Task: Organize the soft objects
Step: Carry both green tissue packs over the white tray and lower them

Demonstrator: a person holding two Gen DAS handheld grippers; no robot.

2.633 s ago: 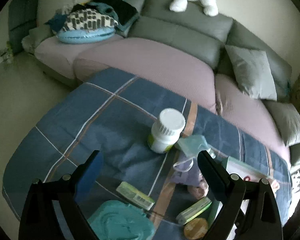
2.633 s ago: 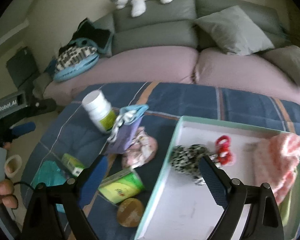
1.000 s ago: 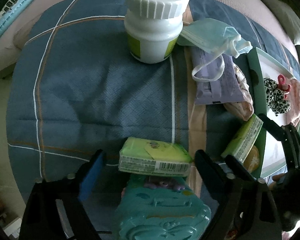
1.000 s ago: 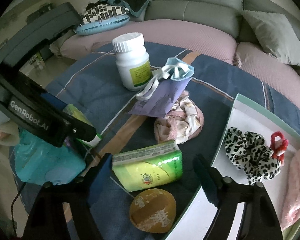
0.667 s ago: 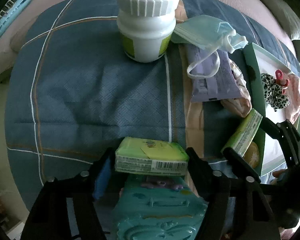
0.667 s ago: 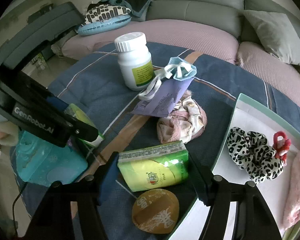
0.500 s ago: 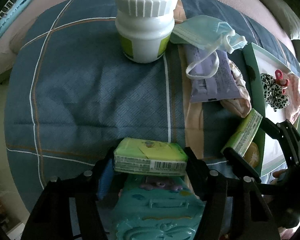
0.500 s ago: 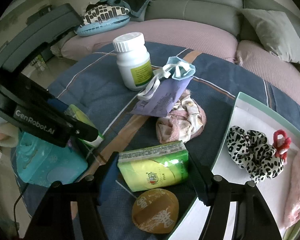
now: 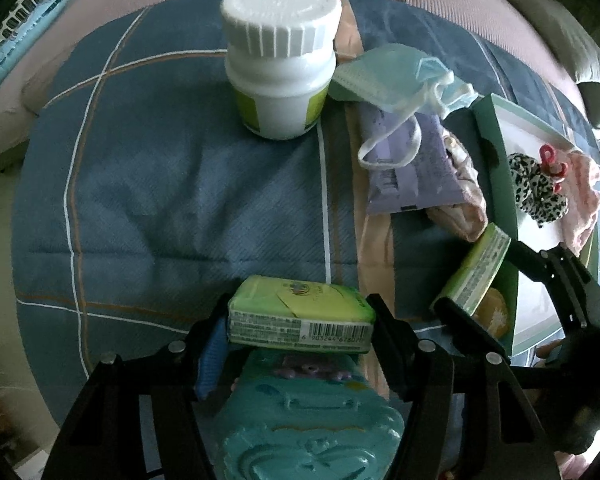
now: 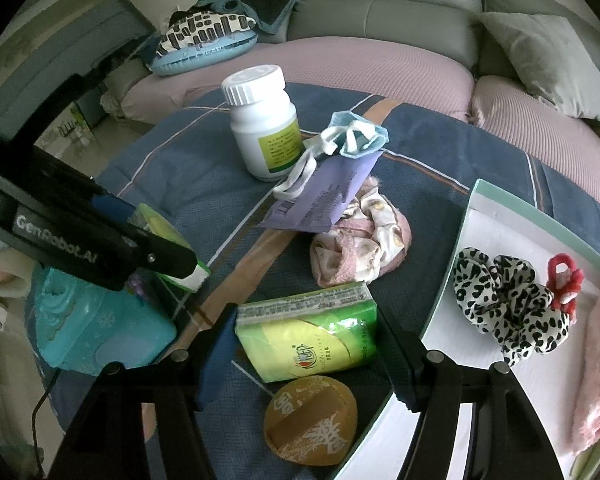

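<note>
1. The left claw is clenched on a green tissue pack, its pads pressing both ends; the pack sits just above a teal plastic case at the tabletop's near edge. The jaws were closing a moment ago.
2. The right claw likewise grips a second green tissue pack, which is glossy, with a printed logo; it lies beside a round brown packet. These jaws too were closing.
3. Just right of this pack stands a white tray with a green rim, holding a leopard scrunchie, a red hair tie and a pink knit item.
4. The tabletop is covered by a blue plaid cloth. In its middle are a white pill bottle, a blue face mask, a purple pouch and a pink floral scrunchie, close together.
5. Bare cloth lies left of the bottle.
6. Behind is a grey sofa with mauve seat cushions.
</note>
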